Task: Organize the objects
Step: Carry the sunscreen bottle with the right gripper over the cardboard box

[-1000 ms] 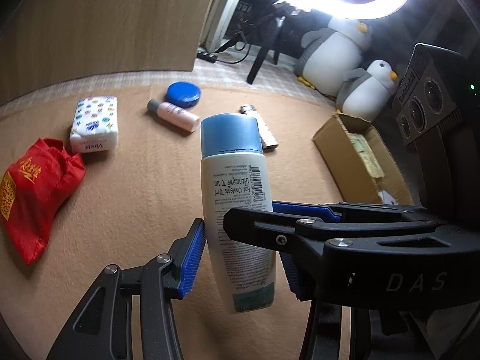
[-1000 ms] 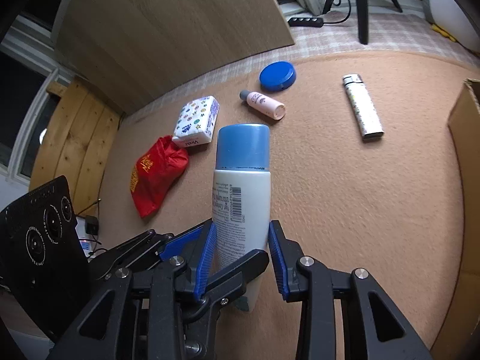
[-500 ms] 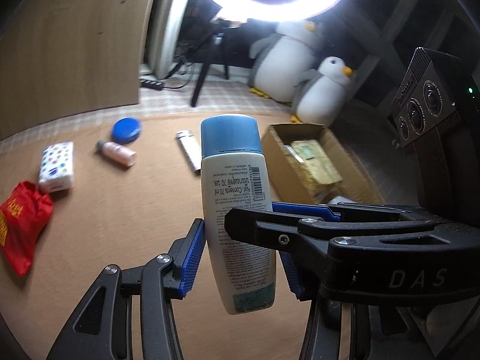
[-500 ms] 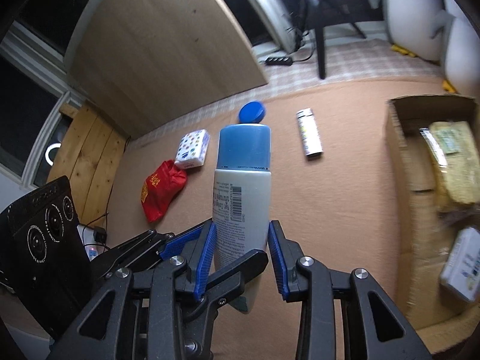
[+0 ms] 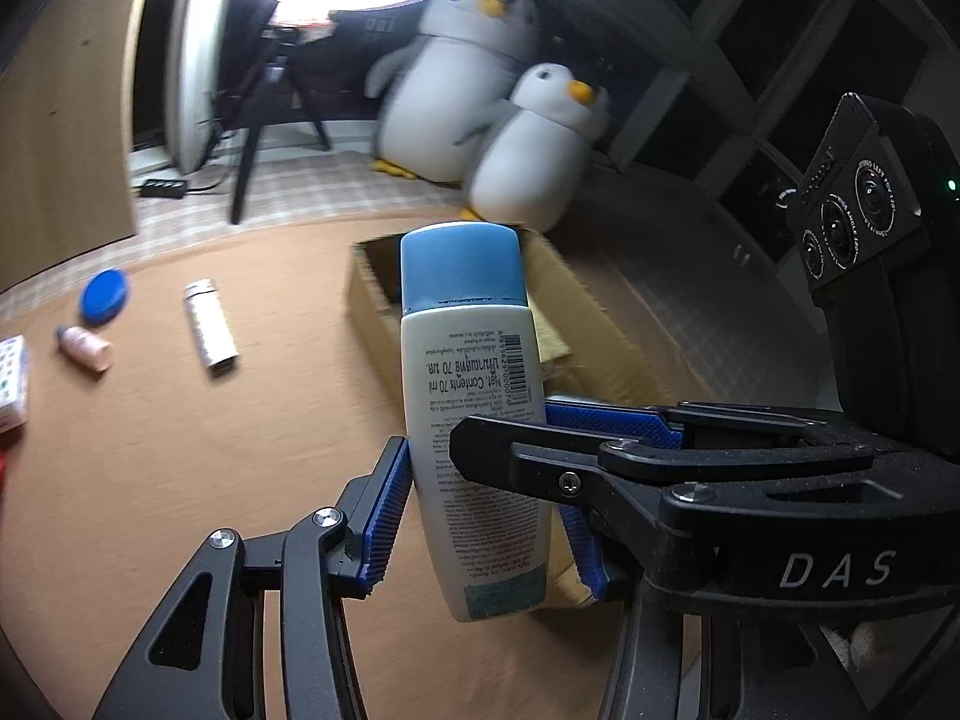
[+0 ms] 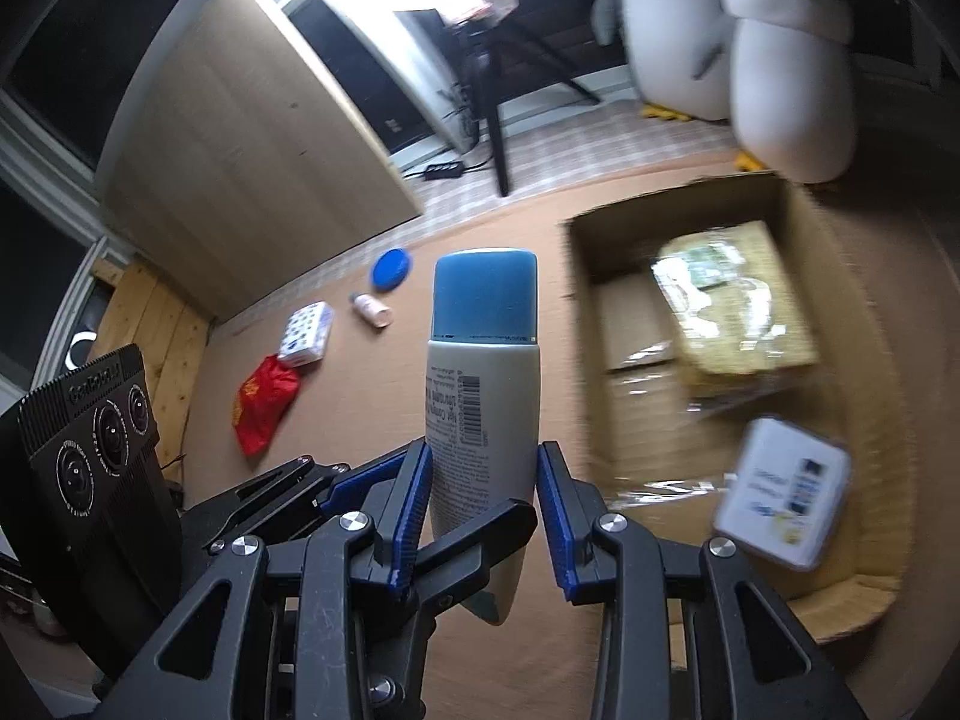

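A white bottle with a blue cap (image 5: 468, 360) hangs upright in the air, and both grippers grip it. My left gripper (image 5: 480, 528) is shut on its lower body across the wide sides. My right gripper (image 6: 483, 510) is shut on it across the narrow sides; one of its blue pads (image 5: 600, 420) reaches in from the right. An open cardboard box (image 6: 678, 210) lies just right of the bottle (image 6: 483, 372), and in the left wrist view this cardboard box (image 5: 600, 324) sits behind it. Inside lie a yellowish packet (image 6: 738, 300) and a white carton (image 6: 786, 492).
On the tan carpet to the left lie a blue lid (image 5: 105, 295), a small pink bottle (image 5: 84, 347), a lighter (image 5: 210, 327), a tissue pack (image 6: 306, 333) and a red pouch (image 6: 264, 402). Two plush penguins (image 5: 540, 144) and a tripod (image 6: 495, 120) stand beyond the box.
Both grippers have carried the bottle to the right and a little upward, from above the loose items toward the box. The grip has not changed.
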The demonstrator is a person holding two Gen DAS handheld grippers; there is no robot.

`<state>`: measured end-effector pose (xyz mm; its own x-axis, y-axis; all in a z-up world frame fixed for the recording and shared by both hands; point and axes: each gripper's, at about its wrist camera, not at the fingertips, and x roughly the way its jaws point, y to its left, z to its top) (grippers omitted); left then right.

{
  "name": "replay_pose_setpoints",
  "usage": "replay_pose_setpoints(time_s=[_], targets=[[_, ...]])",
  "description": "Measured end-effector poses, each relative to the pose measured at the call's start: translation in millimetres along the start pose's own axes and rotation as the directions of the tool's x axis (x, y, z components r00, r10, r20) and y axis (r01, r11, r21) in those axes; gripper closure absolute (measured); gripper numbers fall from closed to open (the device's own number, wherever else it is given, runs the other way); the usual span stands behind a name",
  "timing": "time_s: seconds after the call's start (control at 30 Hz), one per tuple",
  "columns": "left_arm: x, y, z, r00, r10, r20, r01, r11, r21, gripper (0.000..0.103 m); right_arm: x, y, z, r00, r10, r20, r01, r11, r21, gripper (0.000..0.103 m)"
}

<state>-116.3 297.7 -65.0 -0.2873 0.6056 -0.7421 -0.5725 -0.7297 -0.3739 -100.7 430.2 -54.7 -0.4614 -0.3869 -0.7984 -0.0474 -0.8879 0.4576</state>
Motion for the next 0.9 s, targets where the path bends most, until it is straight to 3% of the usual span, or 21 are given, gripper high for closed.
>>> replay_pose_setpoints(time_s=[0.27,0.7,0.73,0.83,0.9], targets=[[32,-34,9,0.999,-0.046,-0.025,0.046,0.999,-0.002,0.051,-19,-38,1,0.999,-0.045,0.005,0.044,0.999,0.026,0.07],[65,-37,7,0.995,-0.052,-0.082,0.05,0.998,-0.023,0.051,-5,-73,2,0.997,-0.051,-0.049,0.054,0.997,0.053,0.071],[66,-37,7,0.995,-0.051,-0.087,0.049,0.998,-0.026,0.049,-4,-73,2,0.997,-0.05,-0.051,0.052,0.997,0.048,0.071],[66,-33,8,0.995,-0.043,-0.092,0.04,0.999,-0.036,0.024,0,-73,3,0.997,-0.049,-0.055,0.051,0.997,0.049,0.064],[64,-33,8,0.996,-0.032,-0.082,0.03,0.999,-0.024,0.022,0,-73,4,0.997,-0.063,-0.045,0.065,0.996,0.056,0.055]])
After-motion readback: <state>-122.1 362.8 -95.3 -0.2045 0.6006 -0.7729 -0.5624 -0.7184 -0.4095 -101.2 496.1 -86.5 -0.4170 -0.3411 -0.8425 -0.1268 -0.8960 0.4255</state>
